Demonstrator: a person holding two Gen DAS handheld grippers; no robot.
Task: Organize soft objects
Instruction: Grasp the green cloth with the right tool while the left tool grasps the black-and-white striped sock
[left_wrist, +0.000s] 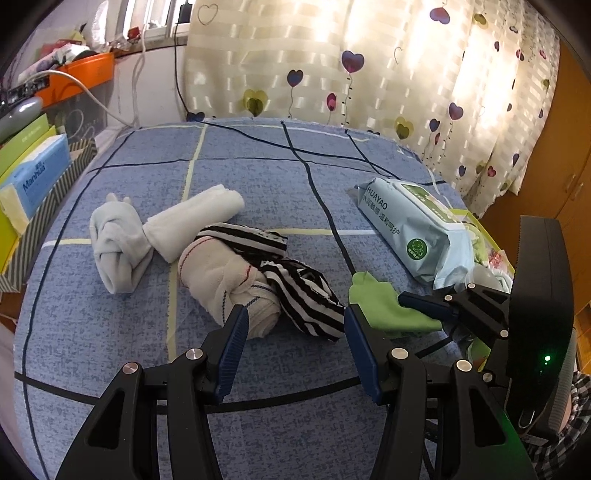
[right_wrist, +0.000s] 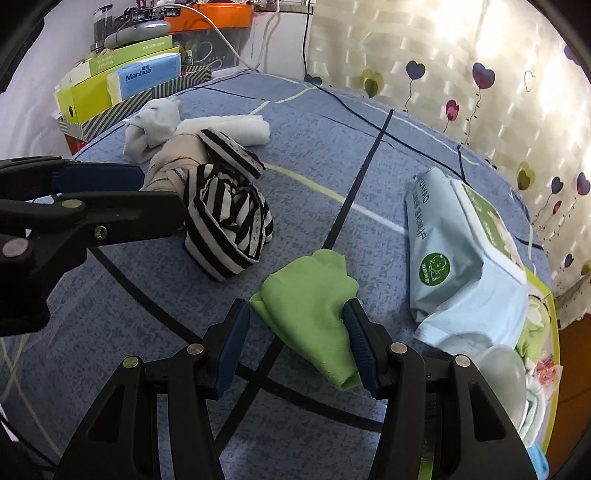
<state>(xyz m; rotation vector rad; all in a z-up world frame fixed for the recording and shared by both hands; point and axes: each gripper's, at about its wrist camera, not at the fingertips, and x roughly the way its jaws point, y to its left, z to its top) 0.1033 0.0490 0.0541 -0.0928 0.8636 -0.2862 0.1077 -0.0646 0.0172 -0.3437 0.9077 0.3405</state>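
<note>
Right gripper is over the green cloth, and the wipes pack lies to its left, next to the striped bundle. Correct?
Not quite. The wipes pack lies to the right of the green cloth, away from the striped bundle, which is on the left. The right wrist view shows it. The right gripper is indeed over the cloth, jaws either side of it.

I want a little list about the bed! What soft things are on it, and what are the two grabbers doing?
surface: blue checked bedsheet
soft things: green cloth; striped black-and-white bundle; cream knotted bundle; white knotted bundle; white rolled towel
other: pack of wet wipes, to the right of the green cloth
right gripper: jaws open around the green cloth, one pad at its edge, not squeezing
left gripper: jaws open, near the cream and striped bundles, holding nothing
</note>
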